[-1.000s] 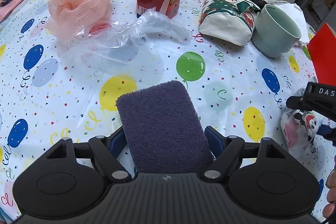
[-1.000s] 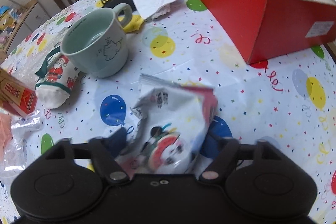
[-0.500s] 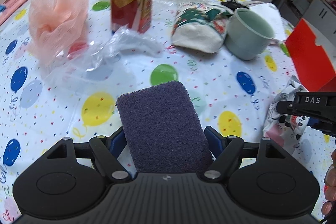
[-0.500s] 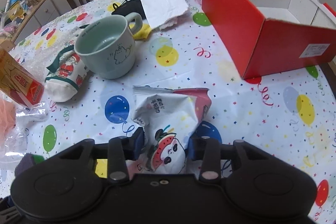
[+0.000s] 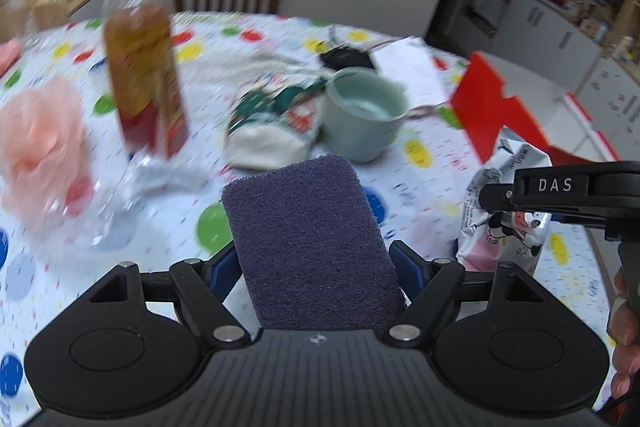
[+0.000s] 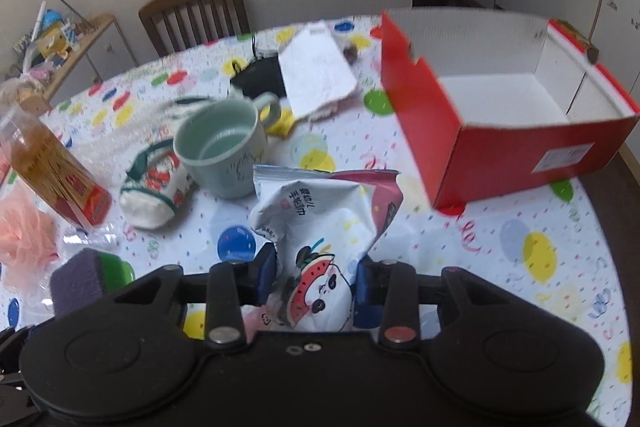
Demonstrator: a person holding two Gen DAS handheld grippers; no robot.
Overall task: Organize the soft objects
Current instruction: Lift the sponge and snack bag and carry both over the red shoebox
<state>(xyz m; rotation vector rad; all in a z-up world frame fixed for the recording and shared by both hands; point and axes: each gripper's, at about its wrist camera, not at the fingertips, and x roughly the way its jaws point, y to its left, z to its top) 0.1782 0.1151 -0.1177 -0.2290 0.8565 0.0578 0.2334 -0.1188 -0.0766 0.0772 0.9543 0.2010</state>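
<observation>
Motion blur is smearing the bottle (image 5: 142, 67); left gripper (image 5: 312, 263) fingers are clamping a purple sponge (image 5: 308, 247), right gripper (image 6: 316, 283) fingers squeezing a tissue packet (image 6: 320, 227).

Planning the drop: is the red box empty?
Empty as far as visible: the red box shows bare white floor; its near corner is hidden by the wall.

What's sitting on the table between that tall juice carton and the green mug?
A small Santa-print pouch lies on its side between the carton and the mug, right beside the mug. The right wrist view shows it best.
</observation>
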